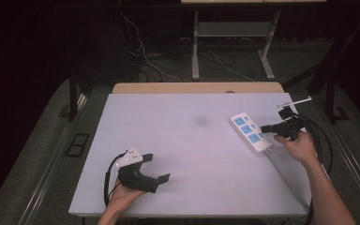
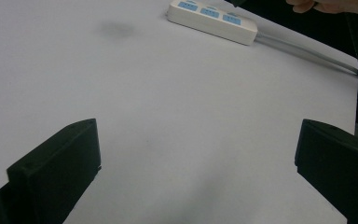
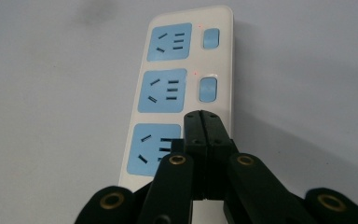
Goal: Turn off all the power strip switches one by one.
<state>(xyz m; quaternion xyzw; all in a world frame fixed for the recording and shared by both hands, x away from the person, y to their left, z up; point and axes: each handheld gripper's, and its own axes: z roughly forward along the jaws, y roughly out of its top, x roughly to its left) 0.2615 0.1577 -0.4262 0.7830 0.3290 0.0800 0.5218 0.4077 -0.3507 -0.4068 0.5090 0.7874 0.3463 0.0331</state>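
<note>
A white power strip (image 1: 251, 132) with three blue sockets lies at the table's right side; it also appears far off in the left gripper view (image 2: 212, 18). In the right gripper view the strip (image 3: 186, 70) shows two blue switches (image 3: 207, 89), each with a tiny red light beside it. My right gripper (image 3: 202, 114) is shut with its jaws pressed together and nothing between them, its tips over the strip's near end by the third socket, hiding that spot. From above, the right gripper (image 1: 264, 128) points left onto the strip. My left gripper (image 1: 158, 168) rests open at the front left, holding nothing (image 2: 196, 154).
The strip's grey cable (image 1: 286, 173) runs toward the table's front right corner. A faint dark smudge (image 1: 200, 121) marks the white tabletop (image 1: 192, 154). Black gripper cables (image 1: 321, 140) hang off the right edge. Beyond the far edge are desk legs and floor wires.
</note>
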